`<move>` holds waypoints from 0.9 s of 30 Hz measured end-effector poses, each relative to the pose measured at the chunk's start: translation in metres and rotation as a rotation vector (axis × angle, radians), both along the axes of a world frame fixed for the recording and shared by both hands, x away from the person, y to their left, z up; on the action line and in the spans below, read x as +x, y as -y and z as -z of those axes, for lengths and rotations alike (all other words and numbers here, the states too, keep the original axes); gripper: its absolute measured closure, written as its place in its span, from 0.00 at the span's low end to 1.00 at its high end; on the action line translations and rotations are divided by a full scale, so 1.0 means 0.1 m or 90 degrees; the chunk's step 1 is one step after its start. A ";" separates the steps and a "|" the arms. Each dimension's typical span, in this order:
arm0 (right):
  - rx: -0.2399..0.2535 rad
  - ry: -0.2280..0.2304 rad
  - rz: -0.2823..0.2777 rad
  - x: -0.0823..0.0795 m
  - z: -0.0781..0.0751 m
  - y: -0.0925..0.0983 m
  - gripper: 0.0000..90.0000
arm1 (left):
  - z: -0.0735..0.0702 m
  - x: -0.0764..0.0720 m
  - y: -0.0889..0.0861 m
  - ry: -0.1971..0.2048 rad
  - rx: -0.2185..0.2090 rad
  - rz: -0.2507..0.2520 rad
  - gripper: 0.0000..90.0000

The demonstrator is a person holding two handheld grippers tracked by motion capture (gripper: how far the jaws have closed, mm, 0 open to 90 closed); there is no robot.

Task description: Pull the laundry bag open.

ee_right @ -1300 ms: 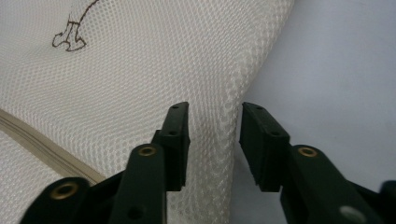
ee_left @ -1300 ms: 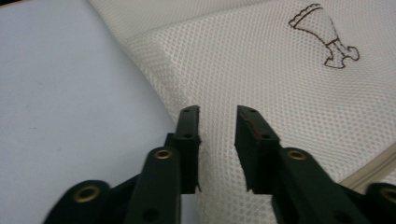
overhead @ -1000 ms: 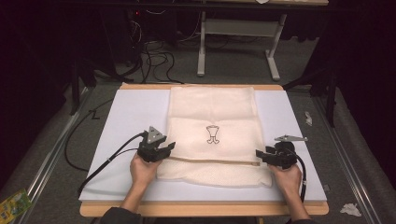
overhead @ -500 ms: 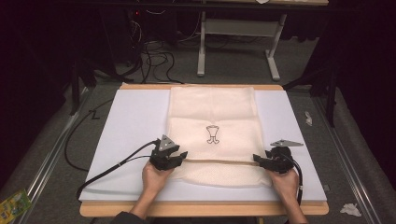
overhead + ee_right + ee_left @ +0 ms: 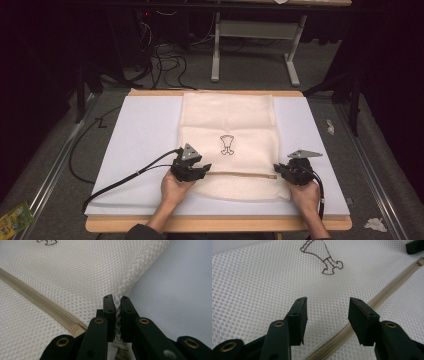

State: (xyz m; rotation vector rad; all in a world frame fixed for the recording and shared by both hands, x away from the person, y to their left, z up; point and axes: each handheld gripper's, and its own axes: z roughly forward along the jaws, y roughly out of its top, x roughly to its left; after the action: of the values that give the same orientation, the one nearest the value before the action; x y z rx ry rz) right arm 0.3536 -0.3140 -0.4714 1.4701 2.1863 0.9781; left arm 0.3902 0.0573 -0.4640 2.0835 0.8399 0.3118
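Note:
A cream mesh bag [image 5: 227, 120] with a small printed figure [image 5: 226, 144] lies flat on the white mat [image 5: 145, 135]. A tan zipper [image 5: 240, 174] runs across its near part. My left gripper [image 5: 205, 167] hovers over the zipper's left end. Its jaws have just been opening, and in the left gripper view it [image 5: 328, 300] stands open above the mesh, pinching nothing, with the zipper [image 5: 387, 290] under its right jaw. My right gripper [image 5: 276, 170] sits at the zipper's right end. There it [image 5: 117, 298] has just closed on a fold of mesh at the bag's edge, beside the zipper [image 5: 37, 297].
The mat lies on a wooden table [image 5: 215, 224]. The left gripper's black cable [image 5: 125, 180] trails across the mat's near-left part. Beyond the table stand a grey desk frame [image 5: 255, 30] and floor cables [image 5: 165, 60]. Scraps [image 5: 374, 224] and a green packet [image 5: 14, 219] lie on the floor.
My left gripper has moved right along the bag's near part to the zipper's left end. The right gripper has stayed at the zipper's right end and its jaws have closed on the mesh.

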 end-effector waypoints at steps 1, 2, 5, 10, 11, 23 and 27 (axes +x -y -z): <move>0.009 -0.006 0.001 0.00 0.00 0.01 0.97 | -0.01 0.00 0.02 0.000 -0.002 -0.001 0.53; 0.016 -0.007 -0.001 0.00 -0.01 0.02 0.97 | -0.02 0.01 0.03 0.001 -0.002 0.001 0.53; 0.029 -0.003 -0.008 0.01 -0.04 0.05 0.97 | -0.05 0.01 0.08 -0.006 -0.015 0.005 0.51; 0.050 0.001 -0.015 0.00 -0.10 0.07 0.97 | -0.09 0.02 0.15 -0.012 -0.023 0.009 0.48; 0.054 0.003 -0.017 0.00 -0.10 0.08 0.97 | -0.09 0.02 0.17 -0.016 -0.026 0.011 0.49; 0.078 0.010 -0.029 0.01 -0.19 0.10 0.97 | -0.11 -0.01 0.35 -0.013 -0.013 0.035 0.51; 0.089 0.012 -0.032 0.01 -0.23 0.11 0.97 | -0.13 -0.04 0.43 -0.011 -0.013 0.050 0.52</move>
State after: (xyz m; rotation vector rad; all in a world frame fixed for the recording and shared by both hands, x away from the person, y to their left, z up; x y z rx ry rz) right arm 0.3545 -0.3247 -0.4481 1.4659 2.1900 1.1777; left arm 0.3864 0.0147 -0.4506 2.0970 0.7671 0.2422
